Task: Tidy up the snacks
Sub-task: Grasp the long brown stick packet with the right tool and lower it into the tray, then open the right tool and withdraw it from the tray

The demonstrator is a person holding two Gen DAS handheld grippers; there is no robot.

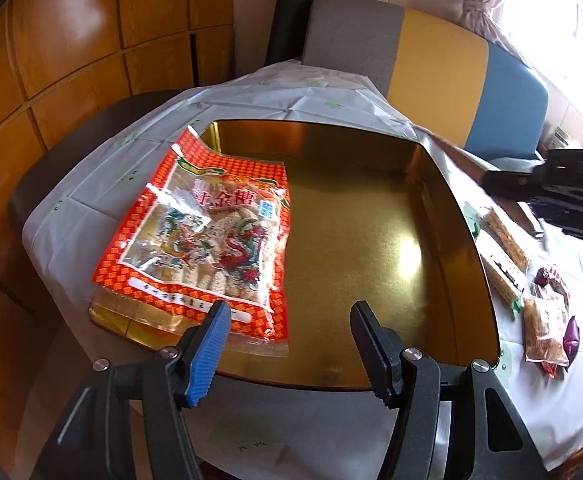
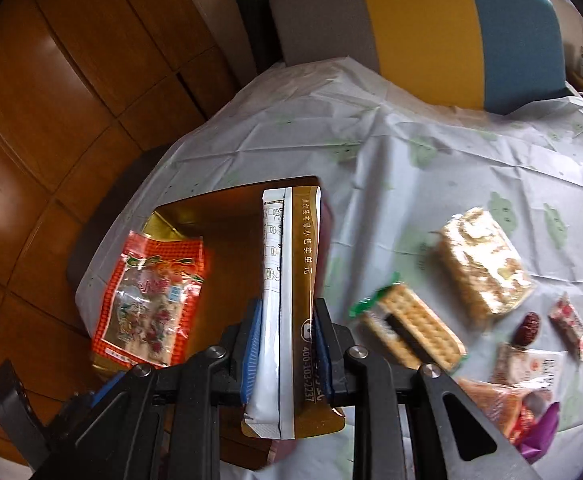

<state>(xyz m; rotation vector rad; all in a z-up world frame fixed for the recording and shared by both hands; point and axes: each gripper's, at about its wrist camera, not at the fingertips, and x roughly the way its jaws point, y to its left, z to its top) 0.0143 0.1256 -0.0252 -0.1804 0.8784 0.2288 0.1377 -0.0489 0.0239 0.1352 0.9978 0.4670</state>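
Right gripper [image 2: 285, 354] is clamped on a long brown-and-white packet [image 2: 289, 280], its blue pads pressing the packet's two flat faces, so the packet stands on edge and sticks out forward over the gold tray [image 2: 227, 208]. Left gripper [image 1: 287, 344] hangs above the tray's near rim with its jaws spread and nothing between them; the near corner of the red bag [image 1: 207, 240] lies just beyond its left pad, but I cannot tell whether they touch.

The tray sits on a table under a pale cloth with green cloud prints [image 2: 411, 132], close to the table's left edge, where the cloth drops away toward a wooden floor [image 2: 51, 120]. The red bag lies in the tray's left part, its left side riding up over the rim there. Everything to the right of that bag inside the tray is bare gold floor, walled by low upright sides.

To the right of the tray, the cloth carries loose snacks: a cracker pack [image 2: 415, 332] nearest the tray, a clear pack of pale bars [image 2: 483, 264] beyond it, then a dark red date [image 2: 527, 328] and small wrapped sweets, well apart from the tray. A grey, yellow and blue chair back [image 2: 419, 32] stands at the far table edge.
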